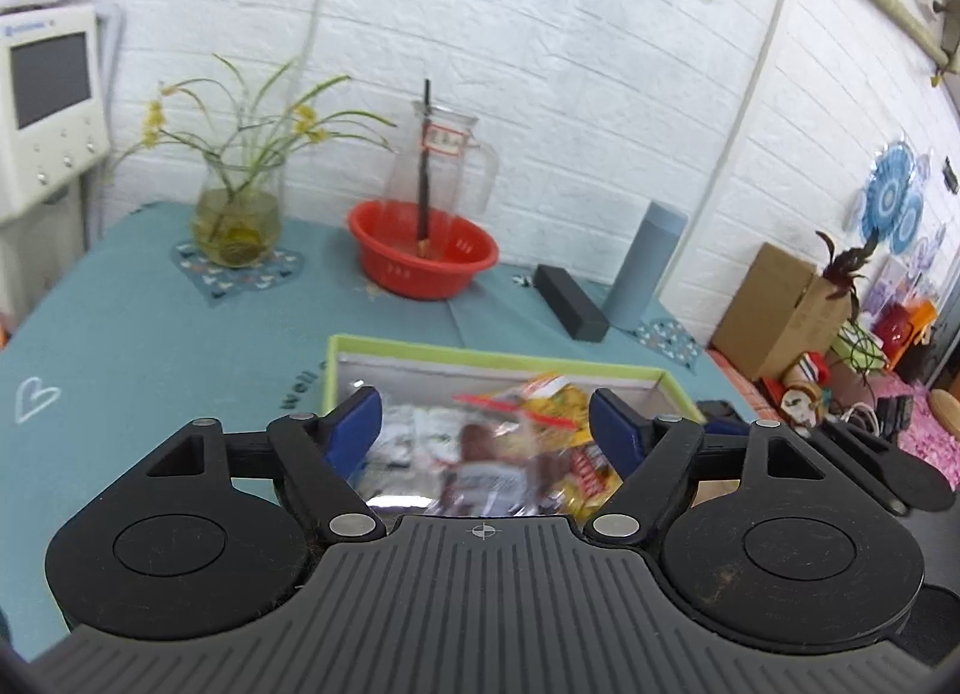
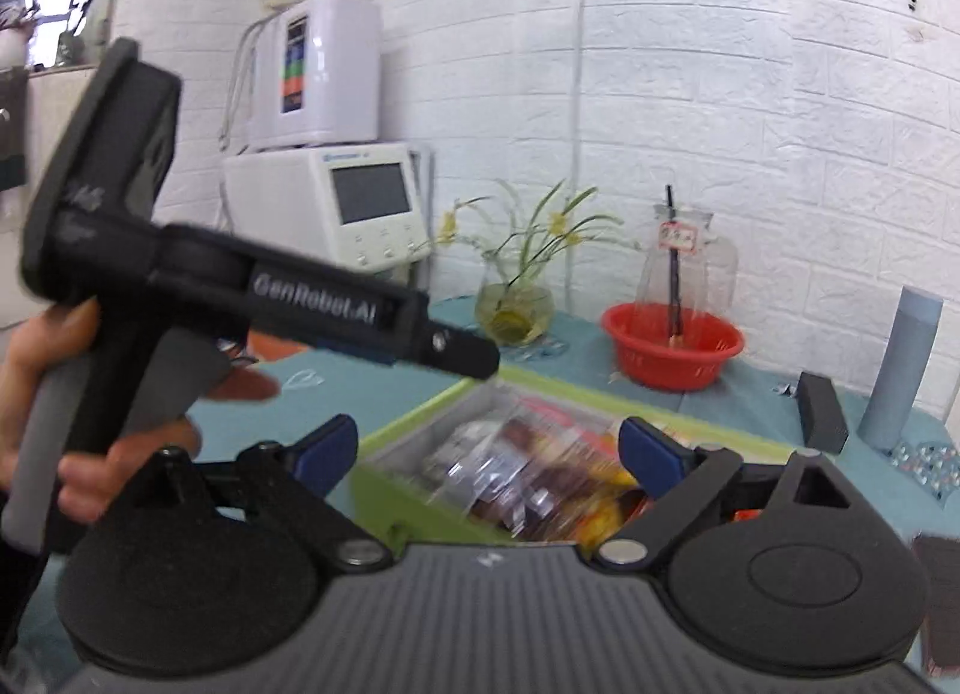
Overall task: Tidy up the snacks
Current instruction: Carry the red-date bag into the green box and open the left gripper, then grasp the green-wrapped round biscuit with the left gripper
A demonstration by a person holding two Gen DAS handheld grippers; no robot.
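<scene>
A white brick-patterned wall backs a surface (image 1: 120, 346) draped in teal cloth, with a white appliance with a screen (image 2: 354, 202) standing at its far end. On the cloth, from big to small, sit a green-rimmed box (image 1: 480, 355), a red basket (image 1: 423, 250) with a clear glass jug (image 1: 444, 159) just behind it, a glass vase of yellow flowers (image 1: 237, 220), a grey-blue cylinder (image 1: 645, 262) and a dark oblong case (image 1: 570, 301) beside it.

The snacks (image 1: 510, 448), a blurred heap of crinkly packets in yellow, brown and silver, lie inside the box. Both sets of tongs are spread with nothing between their pads: the left tongs (image 1: 486, 424) hover above the heap, and the right tongs (image 2: 489, 448) hang over the box's near corner.

No packet is in hand, so this looks like a pause between placements. The next move probably calls for choosing one packet, or one not in view, and pinching its edge without crushing it.
</scene>
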